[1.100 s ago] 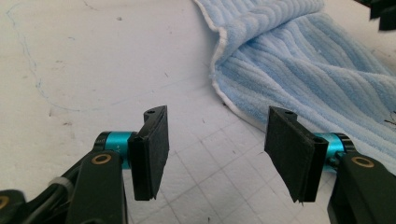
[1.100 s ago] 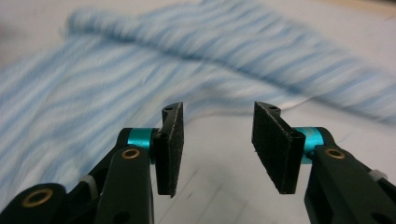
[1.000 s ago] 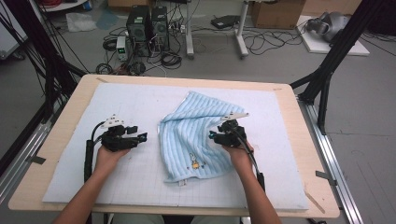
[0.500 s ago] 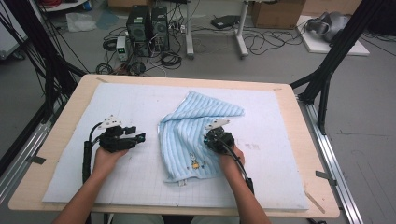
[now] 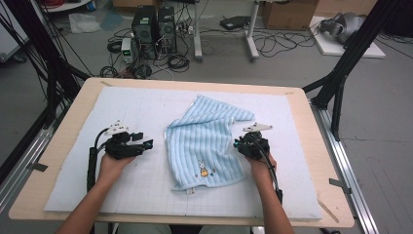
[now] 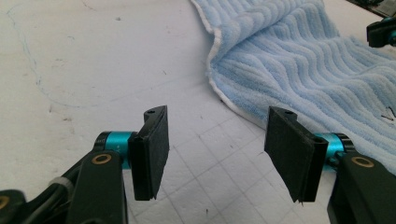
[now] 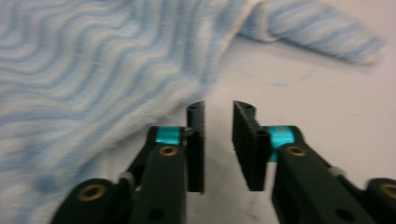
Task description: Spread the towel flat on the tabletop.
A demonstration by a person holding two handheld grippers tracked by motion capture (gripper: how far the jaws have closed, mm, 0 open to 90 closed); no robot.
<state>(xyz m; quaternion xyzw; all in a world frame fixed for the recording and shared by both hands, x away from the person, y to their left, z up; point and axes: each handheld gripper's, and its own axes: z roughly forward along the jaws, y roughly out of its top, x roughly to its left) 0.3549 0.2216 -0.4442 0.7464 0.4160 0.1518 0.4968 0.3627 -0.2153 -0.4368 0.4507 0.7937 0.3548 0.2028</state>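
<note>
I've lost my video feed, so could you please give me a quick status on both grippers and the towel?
Left gripper open, short of the towel. Right gripper at towel's right edge, fingers just opening, nothing between them. Towel lies rumpled on the mat. No obstruction.

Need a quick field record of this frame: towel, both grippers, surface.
towel: light blue ribbed towel, loosely folded and rumpled, small rabbit picture near its front edge
surface: white gridded mat on a wooden table
left gripper: jaws open, nothing between them, over bare mat just left of the towel's edge
right gripper: at the towel's right edge, jaws a narrow gap apart and just been opening, nothing between them
contact: neither gripper holds the towel
</note>
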